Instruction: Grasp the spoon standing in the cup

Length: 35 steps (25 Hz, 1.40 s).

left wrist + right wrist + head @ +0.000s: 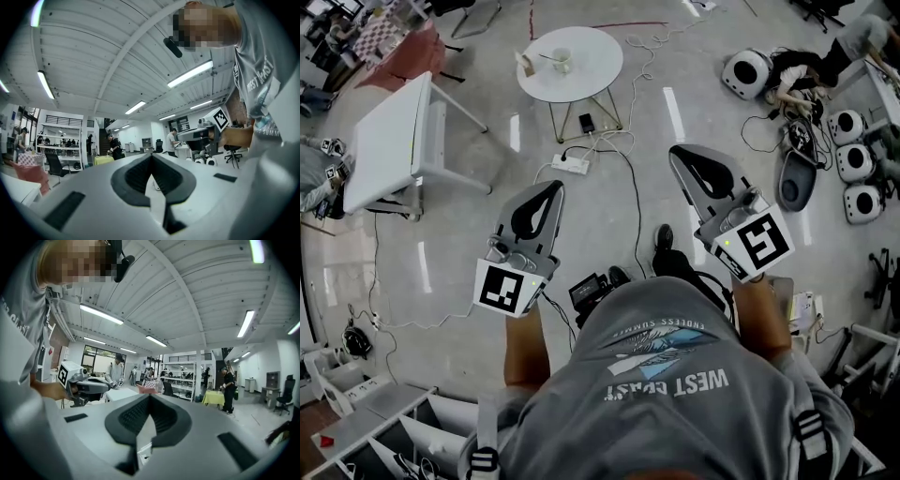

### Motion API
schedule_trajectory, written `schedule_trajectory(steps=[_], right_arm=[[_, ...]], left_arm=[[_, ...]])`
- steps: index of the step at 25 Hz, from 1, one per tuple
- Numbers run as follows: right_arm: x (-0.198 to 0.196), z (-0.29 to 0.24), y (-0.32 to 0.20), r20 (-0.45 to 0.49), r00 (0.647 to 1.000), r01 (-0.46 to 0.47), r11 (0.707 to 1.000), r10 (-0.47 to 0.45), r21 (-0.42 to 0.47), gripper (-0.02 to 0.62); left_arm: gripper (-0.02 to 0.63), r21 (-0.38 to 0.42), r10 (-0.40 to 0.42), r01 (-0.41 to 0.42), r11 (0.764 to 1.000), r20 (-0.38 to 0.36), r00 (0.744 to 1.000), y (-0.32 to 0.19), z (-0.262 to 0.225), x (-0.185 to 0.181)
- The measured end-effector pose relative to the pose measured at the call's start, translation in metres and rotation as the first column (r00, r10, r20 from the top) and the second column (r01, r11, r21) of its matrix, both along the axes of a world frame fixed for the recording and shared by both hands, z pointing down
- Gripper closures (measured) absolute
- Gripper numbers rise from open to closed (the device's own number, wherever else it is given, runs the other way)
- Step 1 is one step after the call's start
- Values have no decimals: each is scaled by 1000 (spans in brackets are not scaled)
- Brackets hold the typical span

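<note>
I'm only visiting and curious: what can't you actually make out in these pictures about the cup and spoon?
- Spoon in the cup, head view: too small to tell how it leans.
- Item beside the cup: too small to name.
- Left and right gripper views: no cup seen; the left hand-held gripper and right hand-held gripper fill the lower part.

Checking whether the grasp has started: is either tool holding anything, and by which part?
Nothing is held. The left tool and right tool are shut, empty; the spoon sits in the cup on the table.
</note>
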State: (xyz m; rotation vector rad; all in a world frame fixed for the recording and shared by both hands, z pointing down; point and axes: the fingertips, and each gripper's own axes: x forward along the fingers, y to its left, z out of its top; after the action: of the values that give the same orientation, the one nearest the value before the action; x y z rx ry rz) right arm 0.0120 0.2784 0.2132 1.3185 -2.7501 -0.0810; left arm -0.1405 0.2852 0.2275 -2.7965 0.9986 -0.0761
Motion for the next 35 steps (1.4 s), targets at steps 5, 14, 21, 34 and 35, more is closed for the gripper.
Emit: schedule_trajectory(steps=[5, 14, 21, 34, 35], right_arm=[[5, 5, -25, -8, 999, 38, 999, -38, -13, 594], [26, 8, -79, 8, 993, 121, 992, -120, -28, 594], [43, 8, -115, 23, 980, 197, 980, -197, -24, 594], [74, 14, -160, 47, 966, 254, 966, -252, -40, 594], [75, 15, -163, 46, 968, 249, 967, -247, -44, 594]], left_arm=[[603, -18, -43, 43, 999, 6, 999, -16, 1, 7], [603, -43, -125, 125, 991, 14, 992, -53, -1, 34], [603, -35, -196, 197, 980, 23, 980, -78, -6, 55], [603, -51, -244, 246, 968, 43, 969, -119, -6, 92], [603, -54, -238, 240, 969, 41, 970, -124, -5, 93]])
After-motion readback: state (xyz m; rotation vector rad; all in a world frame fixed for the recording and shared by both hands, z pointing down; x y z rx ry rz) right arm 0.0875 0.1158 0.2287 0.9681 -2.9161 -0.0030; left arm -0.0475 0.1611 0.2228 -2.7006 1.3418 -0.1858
